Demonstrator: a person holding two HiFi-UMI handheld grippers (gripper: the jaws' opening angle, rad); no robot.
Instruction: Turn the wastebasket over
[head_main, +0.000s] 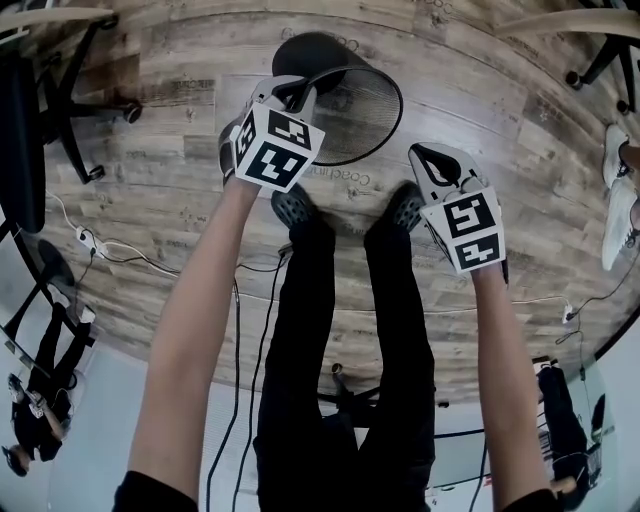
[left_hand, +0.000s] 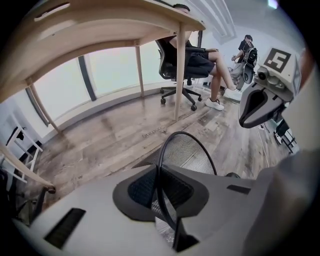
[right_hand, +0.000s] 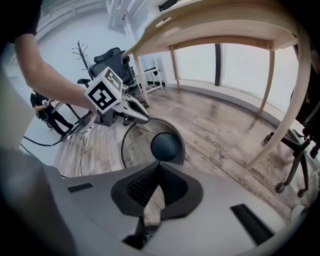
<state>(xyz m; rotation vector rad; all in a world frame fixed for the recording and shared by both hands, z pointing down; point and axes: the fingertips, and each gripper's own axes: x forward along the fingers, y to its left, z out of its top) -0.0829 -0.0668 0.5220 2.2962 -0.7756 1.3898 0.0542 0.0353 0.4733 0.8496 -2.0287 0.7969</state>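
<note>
The black mesh wastebasket (head_main: 350, 100) is tipped on the wooden floor, its mouth toward me and its solid base (head_main: 310, 50) farther away. My left gripper (head_main: 293, 97) is shut on its rim at the near left. In the left gripper view the thin black rim (left_hand: 159, 170) runs between the pads of that gripper (left_hand: 161, 192). My right gripper (head_main: 425, 152) hovers to the right of the basket, shut and holding nothing. The right gripper view looks into the basket (right_hand: 135, 145) to its dark base (right_hand: 165, 146), with the left gripper (right_hand: 132, 107) on the rim; the right gripper (right_hand: 150, 195) shows only floor.
My black shoes (head_main: 295, 208) stand just before the basket. Cables (head_main: 120, 250) trail on the floor at the left. A wooden table leg (left_hand: 179, 70) and a seated person's office chair (left_hand: 175, 60) stand behind. Another chair base (head_main: 80, 110) is far left; white shoes (head_main: 618, 190) are at the right.
</note>
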